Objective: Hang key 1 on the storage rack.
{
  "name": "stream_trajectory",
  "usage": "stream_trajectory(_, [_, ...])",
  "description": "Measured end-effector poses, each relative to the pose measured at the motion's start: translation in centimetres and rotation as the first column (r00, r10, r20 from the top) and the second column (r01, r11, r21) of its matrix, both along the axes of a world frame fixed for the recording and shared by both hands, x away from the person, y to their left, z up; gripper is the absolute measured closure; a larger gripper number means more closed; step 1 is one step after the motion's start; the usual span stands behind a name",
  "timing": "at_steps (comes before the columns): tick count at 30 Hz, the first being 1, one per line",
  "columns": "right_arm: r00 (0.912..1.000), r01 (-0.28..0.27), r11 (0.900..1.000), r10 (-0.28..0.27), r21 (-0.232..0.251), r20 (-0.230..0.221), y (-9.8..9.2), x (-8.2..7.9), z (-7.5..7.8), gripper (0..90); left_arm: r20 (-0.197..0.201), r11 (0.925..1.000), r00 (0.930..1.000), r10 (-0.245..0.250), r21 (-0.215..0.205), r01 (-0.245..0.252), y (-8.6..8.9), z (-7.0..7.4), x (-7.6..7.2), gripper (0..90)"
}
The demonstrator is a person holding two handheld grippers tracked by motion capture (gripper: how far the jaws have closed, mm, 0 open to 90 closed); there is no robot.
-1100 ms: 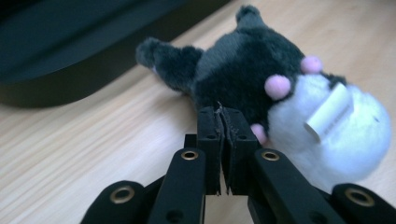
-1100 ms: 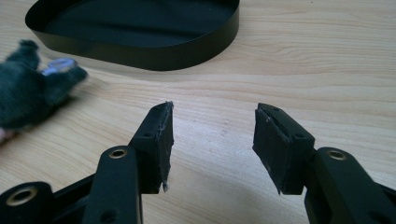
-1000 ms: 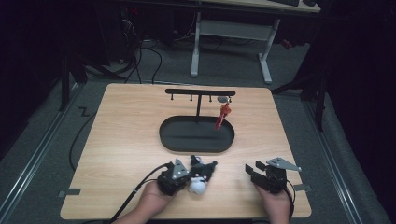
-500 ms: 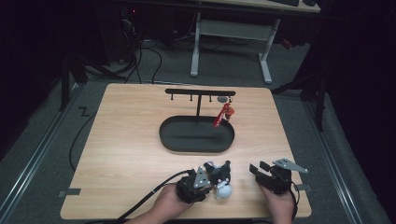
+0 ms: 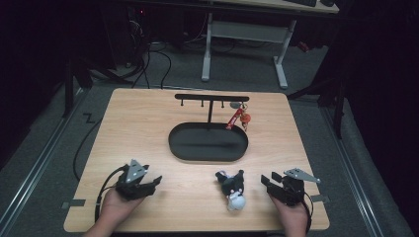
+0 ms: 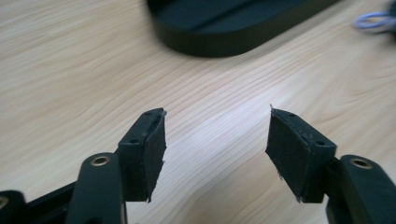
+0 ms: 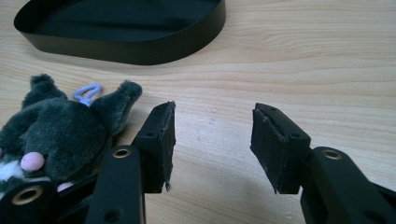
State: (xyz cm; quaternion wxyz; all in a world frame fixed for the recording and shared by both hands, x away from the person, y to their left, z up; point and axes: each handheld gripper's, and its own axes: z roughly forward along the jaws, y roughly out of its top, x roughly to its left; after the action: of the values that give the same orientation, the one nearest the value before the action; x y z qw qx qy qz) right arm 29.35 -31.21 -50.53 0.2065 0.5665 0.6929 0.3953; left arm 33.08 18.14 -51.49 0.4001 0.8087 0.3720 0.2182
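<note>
We see the left gripper low on the table's near-left part, held in the person's left hand. Its jaws have just been opening and now stand well apart with nothing between them, just bare wood under the pads in the left gripper view. Ahead of those jaws sits the rim of the black oval tray, apart from them.

The plush keychain toy, dark grey with a white face and a pale blue ring, lies on the table well to the right of the left gripper, untouched by it. It sits just beside the right gripper, on that gripper's left side; in the right gripper view the toy lies against the outer face of the left jaw, not between the pads.

The right gripper's jaws stand partly open with only table between them, gripping nothing. The tray lies ahead of both grippers. Behind it we see a black T-shaped rack with a red keychain hanging at its right end, well away from both tools.
</note>
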Motion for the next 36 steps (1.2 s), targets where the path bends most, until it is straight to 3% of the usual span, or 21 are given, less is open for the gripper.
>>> stream_trajectory(1, [1.0000,0.003,1.000,-0.003,0.002,-0.003,0.1,0.0,-0.1,49.7,-0.023,0.9999,0.9997,-0.001,0.013,0.001,0.6,-0.4,0.2,40.8])
stream_trajectory(3, [1.0000,0.006,1.000,-0.006,0.022,-0.006,0.2,0.1,-0.1,49.5,-0.041,0.9995,0.9991,0.013,0.031,-0.012,1.3,-0.5,0.8,36.4])
stream_trajectory(5, [1.0000,0.002,1.000,-0.002,0.003,-0.009,0.4,0.1,-0.2,49.0,-0.049,0.9994,0.9982,0.033,0.009,-0.032,1.7,-0.5,1.1,35.6])
stream_trajectory(7, [0.9999,-0.001,1.000,0.001,-0.007,-0.013,0.5,0.1,-0.3,48.6,-0.037,0.9996,0.9989,0.029,-0.003,-0.029,1.6,-0.2,1.1,35.1])
stream_trajectory(9, [0.9999,-0.008,1.000,0.007,-0.026,-0.015,0.7,-0.1,-0.3,48.5,-0.008,0.9995,0.9997,0.023,0.023,-0.023,1.3,0.0,1.1,33.9])
stream_trajectory(13, [0.9996,-0.020,0.998,0.019,-0.052,-0.020,0.8,-0.5,-0.3,51.2,-0.016,0.9990,0.9994,0.030,0.033,-0.030,1.3,-0.4,1.6,33.6])
stream_trajectory(17, [0.9998,-0.009,0.999,0.008,-0.040,-0.017,0.8,-0.7,0.0,57.0,-0.032,0.9989,0.9985,0.044,0.017,-0.043,1.5,-0.5,1.9,33.9])
stream_trajectory(20, [0.9997,-0.022,0.999,0.022,-0.036,-0.012,0.8,-0.9,0.2,59.0,-0.029,0.9986,0.9986,0.043,0.031,-0.042,1.5,-0.6,2.0,34.0])
stream_trajectory(25, [0.9988,-0.048,0.999,0.048,0.011,0.005,1.7,-1.0,1.0,52.2,-0.018,0.9983,0.9985,0.051,0.030,-0.050,1.7,-0.7,2.1,33.9])
stream_trajectory(28, [0.9979,-0.057,0.998,0.057,0.007,0.031,2.9,-1.2,1.5,51.8,-0.024,0.9985,0.9988,0.044,0.034,-0.043,1.8,-0.8,2.2,33.9])
stream_trajectory(30, [0.9943,-0.095,0.995,0.096,-0.006,0.048,4.0,-1.5,1.9,53.9,-0.019,0.9987,0.9990,0.040,0.032,-0.039,1.9,-0.7,2.2,33.9])
stream_trajectory(34, [0.9802,-0.194,0.980,0.192,0.035,0.048,6.0,-2.0,2.3,59.0,-0.015,0.9989,0.9991,0.039,0.024,-0.039,2.0,-0.5,2.1,34.1])
stream_trajectory(36, [0.9757,-0.217,0.974,0.214,0.060,0.048,7.0,-2.4,2.5,60.3,-0.013,0.9989,0.9993,0.036,0.030,-0.035,1.9,-0.5,2.0,34.1])
